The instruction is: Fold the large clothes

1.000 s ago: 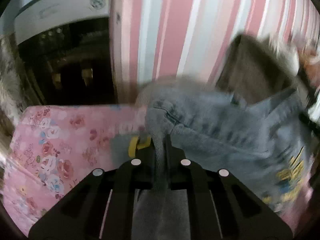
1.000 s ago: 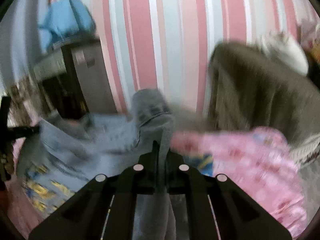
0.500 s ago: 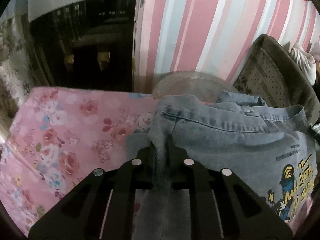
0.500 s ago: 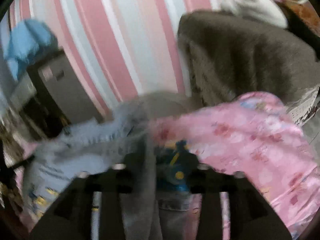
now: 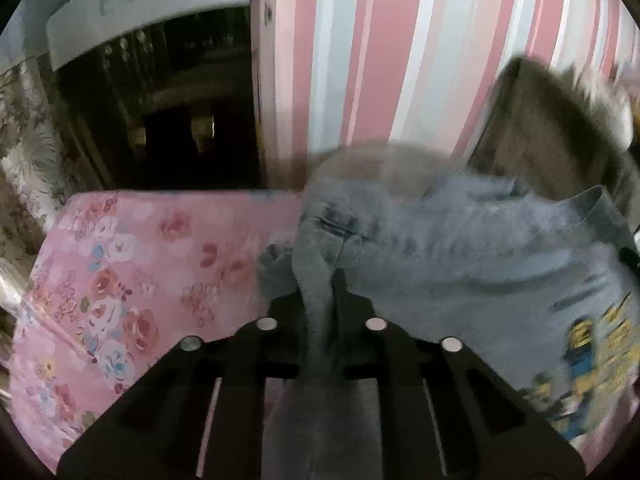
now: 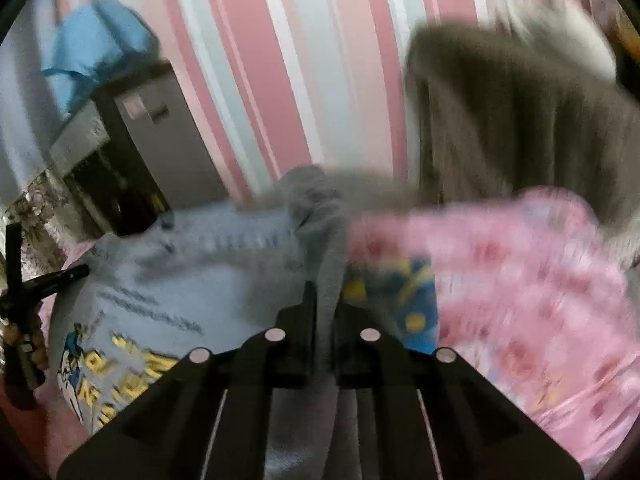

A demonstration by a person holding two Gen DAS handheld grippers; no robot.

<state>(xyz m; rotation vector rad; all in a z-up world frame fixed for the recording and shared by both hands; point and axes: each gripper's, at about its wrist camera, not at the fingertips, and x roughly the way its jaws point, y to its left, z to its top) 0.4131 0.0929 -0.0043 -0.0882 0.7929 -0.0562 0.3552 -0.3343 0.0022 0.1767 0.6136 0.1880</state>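
A light-blue denim garment (image 5: 460, 264) with a yellow and blue cartoon print lies bunched on the pink floral bed sheet (image 5: 132, 280). My left gripper (image 5: 320, 276) has a fold of its hem between the fingers, and the jaws are closing on it. In the right wrist view the same denim garment (image 6: 192, 280) spreads to the left. My right gripper (image 6: 326, 292) pinches another fold of it, its jaws closing too. The left gripper's black frame (image 6: 24, 300) shows at the far left edge there. Both views are blurred.
A pink, white and grey striped wall (image 5: 380, 60) stands close behind the bed. A dark open cabinet (image 5: 172, 120) under a white appliance is at the back left. A brown covered chair (image 6: 512, 120) stands at the right. A blue bag (image 6: 100, 44) sits on a grey unit.
Both grippers have sunk a little with the denim. The right gripper's jaws stood wide half a second ago and are now narrow on the fold. The garment has bunched up more.
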